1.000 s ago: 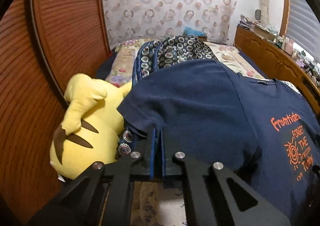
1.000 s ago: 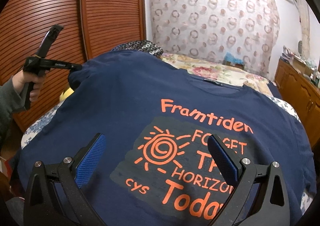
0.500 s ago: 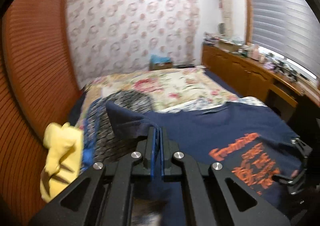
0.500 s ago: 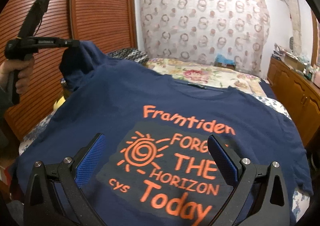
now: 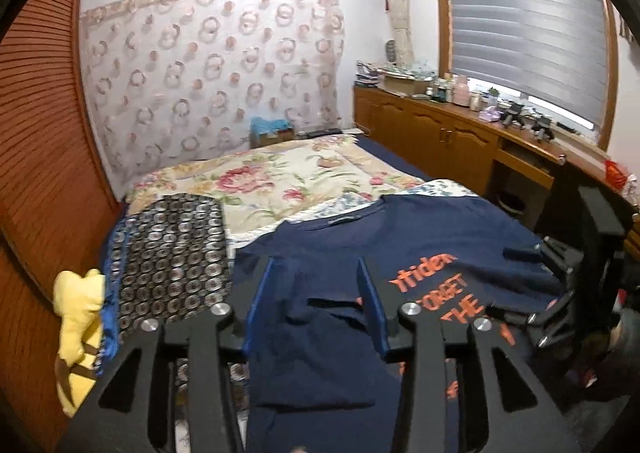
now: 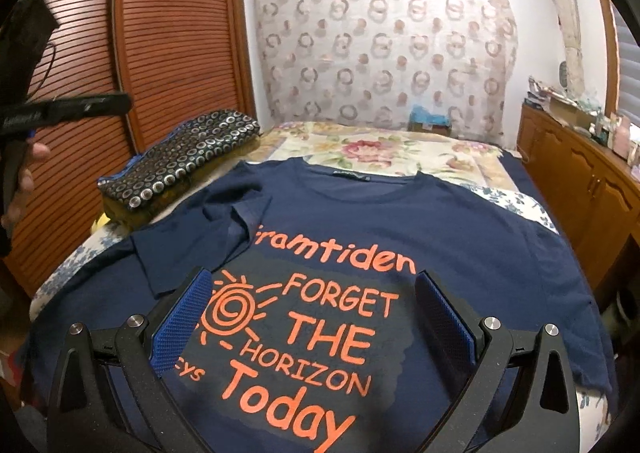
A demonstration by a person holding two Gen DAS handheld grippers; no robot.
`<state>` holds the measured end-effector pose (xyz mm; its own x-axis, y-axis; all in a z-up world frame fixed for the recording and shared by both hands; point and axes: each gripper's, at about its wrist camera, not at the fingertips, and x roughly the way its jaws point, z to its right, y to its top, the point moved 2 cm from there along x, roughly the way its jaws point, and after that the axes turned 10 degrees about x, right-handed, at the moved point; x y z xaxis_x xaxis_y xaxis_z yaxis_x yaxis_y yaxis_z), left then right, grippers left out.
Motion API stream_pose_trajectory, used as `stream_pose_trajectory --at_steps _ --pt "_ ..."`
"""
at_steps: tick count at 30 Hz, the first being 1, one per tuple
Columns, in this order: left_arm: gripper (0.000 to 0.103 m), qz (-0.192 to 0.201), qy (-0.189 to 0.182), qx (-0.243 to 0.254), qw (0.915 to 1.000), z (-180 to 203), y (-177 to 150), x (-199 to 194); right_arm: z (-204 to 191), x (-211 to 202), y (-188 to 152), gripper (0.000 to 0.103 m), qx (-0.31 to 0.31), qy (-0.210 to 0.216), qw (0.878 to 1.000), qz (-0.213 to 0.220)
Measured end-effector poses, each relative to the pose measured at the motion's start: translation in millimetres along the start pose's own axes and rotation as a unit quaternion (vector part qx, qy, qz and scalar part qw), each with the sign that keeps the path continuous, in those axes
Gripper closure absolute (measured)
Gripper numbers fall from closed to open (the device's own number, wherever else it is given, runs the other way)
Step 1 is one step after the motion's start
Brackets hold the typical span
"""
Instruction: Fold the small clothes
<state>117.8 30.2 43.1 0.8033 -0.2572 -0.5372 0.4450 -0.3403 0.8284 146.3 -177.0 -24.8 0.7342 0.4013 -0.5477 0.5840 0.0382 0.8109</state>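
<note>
While the left gripper [image 5: 316, 293] is opening, its 2 blue pads stand apart with nothing pinched; the folded-in sleeve [image 5: 320, 337] lies loose on the shirt below and between them, not touched as far as I can tell. The right gripper [image 6: 316, 321] hangs wide open over the orange print, clear of the cloth.

The shirt [image 6: 440, 229] lies face up across the bed [image 6: 380, 149], collar toward the far wall, its 1 sleeve turned over onto the chest, the other side still flat. To my eye it is light, limp cotton that will sag and crease, so it wants pinching at a hem or shoulder edge, through both layers, and carrying low.
</note>
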Motion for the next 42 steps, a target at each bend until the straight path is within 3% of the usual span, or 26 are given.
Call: stream_pose_trajectory --at_steps 8,15,23,25,26,27,28,29,33,42 --pt "0.05 0.006 0.025 -0.04 0.9989 -18 -46 -17 -18 32 25 0.021 -0.041 0.045 0.998 -0.034" --pt "0.049 -0.003 0.033 -0.066 0.9972 -24 -75 -17 -56 106 40 0.047 -0.081 0.089 0.987 -0.103" --pt "0.049 -0.012 0.036 -0.078 0.9963 -31 -92 -17 -84 176 34 0.05 -0.114 0.087 0.977 -0.158" --pt "0.049 -0.013 0.035 -0.079 0.9962 -30 -95 -17 -87 187 31 0.057 -0.127 0.075 0.975 -0.166" --pt "0.049 -0.013 0.034 -0.078 0.9962 -29 -94 -17 -88 190 29 0.06 -0.129 0.072 0.974 -0.169" --pt "0.049 -0.012 0.034 -0.078 0.9963 -30 -94 -17 -88 191 29 0.071 -0.131 0.071 0.974 -0.169" --pt "0.049 -0.012 0.033 -0.079 0.9963 -30 -95 -17 -88 190 30 0.089 -0.132 0.073 0.975 -0.166" --pt "0.049 -0.01 0.032 -0.079 0.9963 -29 -96 -18 -87 188 31 0.095 -0.133 0.07 0.975 -0.164" --pt "0.049 -0.008 0.029 -0.078 0.9965 -26 -96 -17 -69 183 33 0.101 -0.108 0.062 0.979 -0.159" --pt "0.049 -0.014 0.028 -0.069 0.9971 -18 -88 -8 -19 153 47 0.102 -0.051 0.01 0.991 -0.12"
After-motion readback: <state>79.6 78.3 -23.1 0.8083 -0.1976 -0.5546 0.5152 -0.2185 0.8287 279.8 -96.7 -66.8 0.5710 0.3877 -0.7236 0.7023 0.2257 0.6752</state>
